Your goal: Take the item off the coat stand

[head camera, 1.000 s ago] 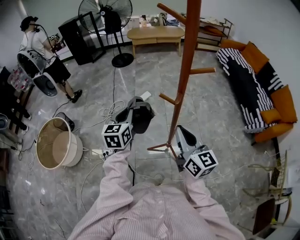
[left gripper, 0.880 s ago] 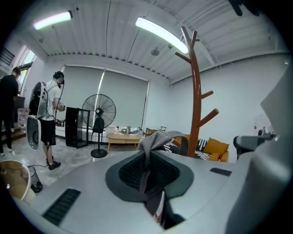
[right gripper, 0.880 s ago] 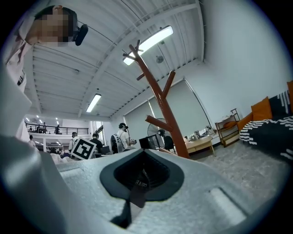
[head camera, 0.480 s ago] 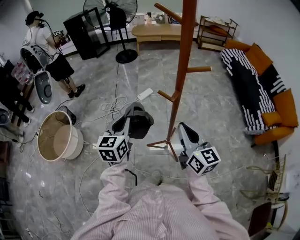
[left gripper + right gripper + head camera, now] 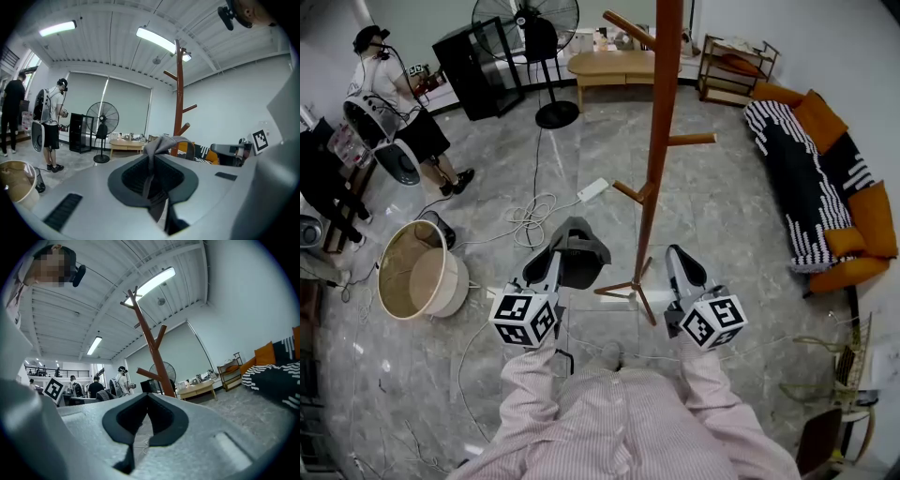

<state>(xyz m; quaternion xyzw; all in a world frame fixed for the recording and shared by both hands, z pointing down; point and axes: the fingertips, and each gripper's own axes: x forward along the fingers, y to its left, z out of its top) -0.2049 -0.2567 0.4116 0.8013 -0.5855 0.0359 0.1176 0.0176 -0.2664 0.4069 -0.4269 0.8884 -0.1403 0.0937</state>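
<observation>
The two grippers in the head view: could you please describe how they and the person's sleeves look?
Both grippers, the left gripper and the right gripper, have light grey bodies narrowing to jaws with dark pads. Each carries a white cube with black square markers. The left sleeve and right sleeve are of a shirt with fine pink-and-white stripes.

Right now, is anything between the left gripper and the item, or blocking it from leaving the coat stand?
Nothing visible. The left gripper is shut on the grey fabric item, which is clear of the coat stand; the nearest peg is apart from it.
</observation>
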